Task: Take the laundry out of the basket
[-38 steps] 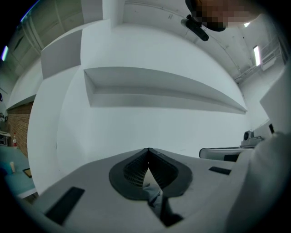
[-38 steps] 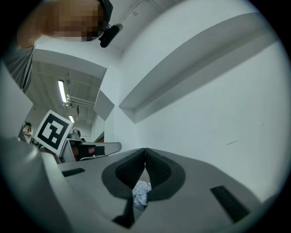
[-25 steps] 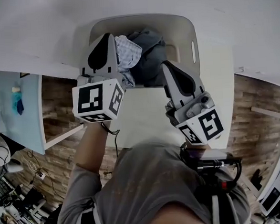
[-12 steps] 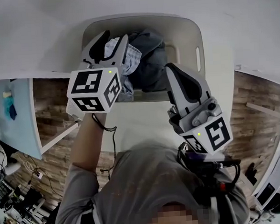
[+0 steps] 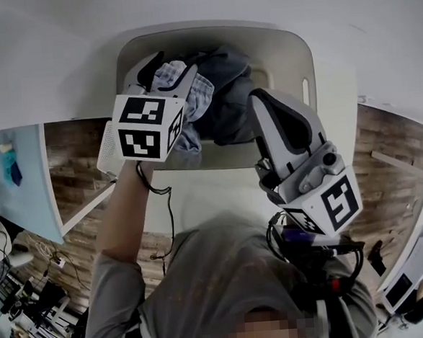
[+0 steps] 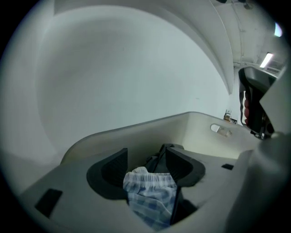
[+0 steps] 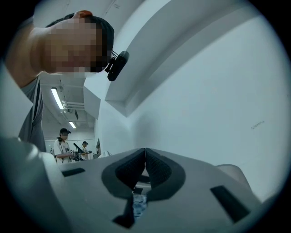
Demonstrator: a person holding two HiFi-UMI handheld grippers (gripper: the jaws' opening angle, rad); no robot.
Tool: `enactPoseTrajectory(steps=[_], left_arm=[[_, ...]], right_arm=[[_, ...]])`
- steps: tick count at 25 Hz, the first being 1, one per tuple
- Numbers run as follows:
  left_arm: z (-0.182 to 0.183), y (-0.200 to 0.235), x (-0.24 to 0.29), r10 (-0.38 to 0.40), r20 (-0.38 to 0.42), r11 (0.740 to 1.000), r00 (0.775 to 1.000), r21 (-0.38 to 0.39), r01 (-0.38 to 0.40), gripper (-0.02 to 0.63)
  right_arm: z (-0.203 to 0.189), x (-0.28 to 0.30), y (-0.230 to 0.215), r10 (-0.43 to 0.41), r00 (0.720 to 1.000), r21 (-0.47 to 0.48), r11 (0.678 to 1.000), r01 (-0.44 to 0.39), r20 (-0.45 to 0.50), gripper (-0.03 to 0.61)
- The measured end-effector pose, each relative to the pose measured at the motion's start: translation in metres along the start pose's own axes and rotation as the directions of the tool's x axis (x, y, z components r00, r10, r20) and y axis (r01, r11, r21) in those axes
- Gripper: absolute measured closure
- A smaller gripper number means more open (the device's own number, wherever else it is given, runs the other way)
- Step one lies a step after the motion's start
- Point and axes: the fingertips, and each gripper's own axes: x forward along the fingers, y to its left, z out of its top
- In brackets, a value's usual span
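- The left gripper (image 5: 170, 68) had tipped down into the basket's (image 5: 281, 48) left side. Its jaws had just been opening and now stood wide apart, straddling the checked cloth (image 5: 200, 93) without pinching it.
- This looked like the set-up for a grab; no laundry was out yet.
- The right gripper (image 5: 262, 100) hung at the basket's near right edge, jaws pressed together on nothing.
- The laundry lay heaped in the basket, with the pale checked cloth crumpled at left and a dark garment (image 5: 230, 109) bunched to its right.
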Motion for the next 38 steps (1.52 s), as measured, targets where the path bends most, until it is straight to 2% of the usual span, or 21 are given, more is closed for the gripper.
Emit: enactPoseTrajectory(steps=[3,9,16,18,21,25,32,38], left_arm=[[-0.015,-0.001,0.010,-0.022,-0.074,1.000,0.997,0.017,0.023,0.348],[-0.045,-0.008,0.028,-0.067,-0.201,0.997,0.977,0.021,0.072,0.330],[-0.060,-0.009,0.035,-0.078,-0.280,0.996,0.957,0.027,0.089,0.333],[-0.064,-0.011,0.035,-0.096,-0.292,0.995,0.952,0.001,0.101,0.369],[-0.063,-0.006,0.034,-0.079,-0.286,0.997,0.955,-0.017,0.077,0.468],[-0.061,-0.005,0.032,-0.076,-0.277,0.997,0.958,-0.036,0.068,0.526],[-0.036,-0.004,0.014,-0.070,-0.201,0.997,0.977,-0.048,0.062,0.558],[-0.005,0.002,-0.019,-0.003,-0.086,0.999,0.996,-0.044,-0.001,0.563]], right_arm=[[0.003,0.008,-0.004,0.020,1.000,-0.005,1.000,-0.020,-0.002,0.571],[0.003,0.009,-0.018,0.001,1.000,0.009,1.000,-0.001,0.011,0.571],[0.004,0.009,-0.025,-0.009,0.999,0.027,1.000,0.009,0.032,0.571],[0.005,0.008,-0.025,-0.012,0.999,0.028,1.000,0.011,0.039,0.571],[0.006,0.006,-0.024,-0.012,0.999,0.023,1.000,0.011,0.044,0.571],[0.009,0.002,-0.021,-0.007,0.999,0.015,1.000,0.006,0.049,0.571],[0.017,-0.007,-0.007,0.013,0.998,0.005,1.000,-0.014,0.059,0.571],[0.032,-0.019,0.013,0.034,0.995,-0.016,0.999,-0.033,0.098,0.571]])
